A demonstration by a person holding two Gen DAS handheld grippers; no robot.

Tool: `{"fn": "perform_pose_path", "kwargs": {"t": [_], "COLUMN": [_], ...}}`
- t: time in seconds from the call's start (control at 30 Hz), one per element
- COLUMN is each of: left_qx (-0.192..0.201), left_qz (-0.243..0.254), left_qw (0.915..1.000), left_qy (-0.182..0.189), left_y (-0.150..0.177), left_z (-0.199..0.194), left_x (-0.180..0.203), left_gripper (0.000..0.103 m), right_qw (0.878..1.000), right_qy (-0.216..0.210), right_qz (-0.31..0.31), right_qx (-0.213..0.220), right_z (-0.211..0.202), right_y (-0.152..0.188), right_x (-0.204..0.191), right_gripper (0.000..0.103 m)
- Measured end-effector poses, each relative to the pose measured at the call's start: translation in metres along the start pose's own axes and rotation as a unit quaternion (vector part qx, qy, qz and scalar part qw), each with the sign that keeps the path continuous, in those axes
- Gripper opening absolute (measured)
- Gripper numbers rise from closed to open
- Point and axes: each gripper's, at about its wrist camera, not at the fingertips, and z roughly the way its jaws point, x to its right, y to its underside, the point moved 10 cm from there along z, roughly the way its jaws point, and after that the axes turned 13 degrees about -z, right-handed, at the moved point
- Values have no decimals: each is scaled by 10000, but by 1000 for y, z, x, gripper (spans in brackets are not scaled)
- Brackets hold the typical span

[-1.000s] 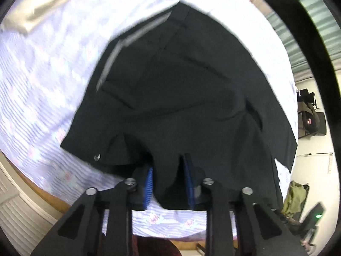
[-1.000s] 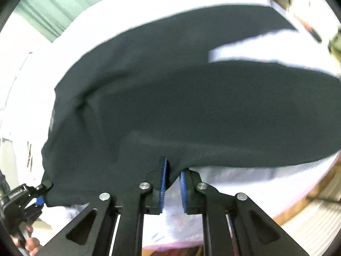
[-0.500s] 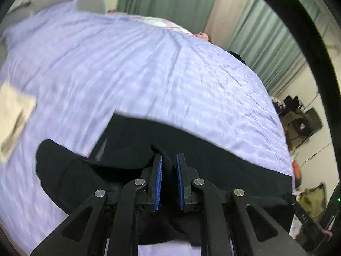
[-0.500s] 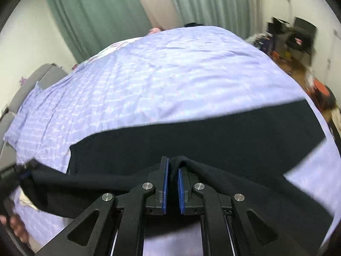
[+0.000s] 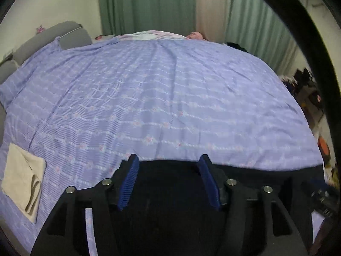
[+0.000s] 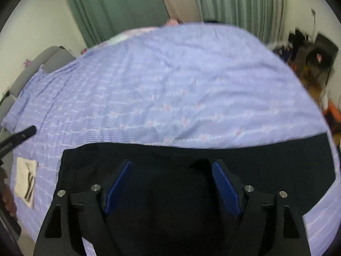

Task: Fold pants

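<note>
Pants (image 6: 191, 192) lay folded on the bed (image 5: 170, 96) after both grippers, left (image 5: 168, 181) and right (image 6: 172, 183), had just opened, releasing them.

pants (image 6: 191, 192) near edge: cut off below; clutter (image 5: 309, 89): blurred

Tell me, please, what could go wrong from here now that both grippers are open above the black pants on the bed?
1. The left gripper and right gripper have just been opening, with nothing clamped; the black pants lie along the near edge of the bed sheet, so the fold may slump or slide off.
2. Re-gripping could pinch the sheet along with the cloth.
3. The folded beige cloth sits nearby; a sideways sweep might disturb it.
</note>
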Motion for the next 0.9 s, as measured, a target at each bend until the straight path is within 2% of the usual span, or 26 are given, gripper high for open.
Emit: {"fn": "perform_pose_path", "kwargs": {"t": [0.13,0.27,0.43,0.53,0.67,0.83,0.9], "left_qx": [-240,-362,-525,-510,-570,-856,-966], "left_qz": [367,847,1637,1992,2212,2346,2325], "left_qw": [9985,9935,9775,9683,9565,9492,9491], "left_qy": [330,664,1220,1421,1815,1916,1893], "left_y": [37,76,134,159,194,242,263], "left_z": [-26,-65,-119,-143,-172,-185,-188], "left_x": [20,52,95,116,147,169,177], "left_gripper": [64,68,73,73,79,79,79], "right_qw": [9999,9995,9984,9973,9962,9933,9925], "right_qy": [-1,205,411,569,709,781,758], "right_qz": [-54,-217,-254,-112,142,457,530], "right_qx": [114,53,-289,-441,-487,-712,-801], "right_z": [-37,-80,-135,-164,-194,-214,-216], "right_y": [11,45,105,138,174,227,246], "right_x": [2,8,15,21,31,49,56], "right_gripper": [78,78,78,78,78,78,78]}}
